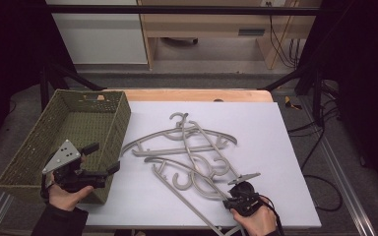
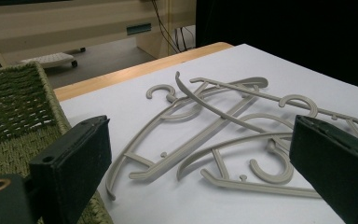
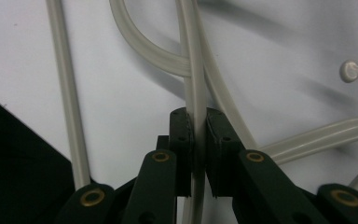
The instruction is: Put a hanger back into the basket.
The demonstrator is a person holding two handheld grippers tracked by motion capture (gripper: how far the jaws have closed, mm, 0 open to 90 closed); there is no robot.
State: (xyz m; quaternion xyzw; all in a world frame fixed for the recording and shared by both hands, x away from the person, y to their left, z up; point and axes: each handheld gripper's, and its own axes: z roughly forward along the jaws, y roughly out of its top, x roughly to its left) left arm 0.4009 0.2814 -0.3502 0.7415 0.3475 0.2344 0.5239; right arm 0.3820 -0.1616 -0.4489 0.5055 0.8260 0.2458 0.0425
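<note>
At the left edge of the tabletop sits a green woven basket (image 1: 109, 118), with nothing visible inside it. Your left gripper (image 1: 101, 160) hangs over its near right corner, jaws spread wide and holding nothing. To its right, a tangle of grey plastic hangers (image 1: 192, 152) lies across the middle of the white board (image 1: 275, 147) that covers the tabletop, their hooks and arms crossing one another. At the near edge, right of centre, your right gripper (image 1: 231, 197) has its jaws closed on the thin arm of one hanger (image 3: 196, 93), pads pressing it from both sides.

The step in hand appears to be picking that hanger out of the pile, likely for the basket. The next move calls for a slow lift, since neighbouring hangers overlap the held one and may snag and drag along.

A strip of bare wood (image 1: 192, 95) shows at the far edge; beyond it stand pale cabinets (image 1: 202, 24), cables and a dark frame.
</note>
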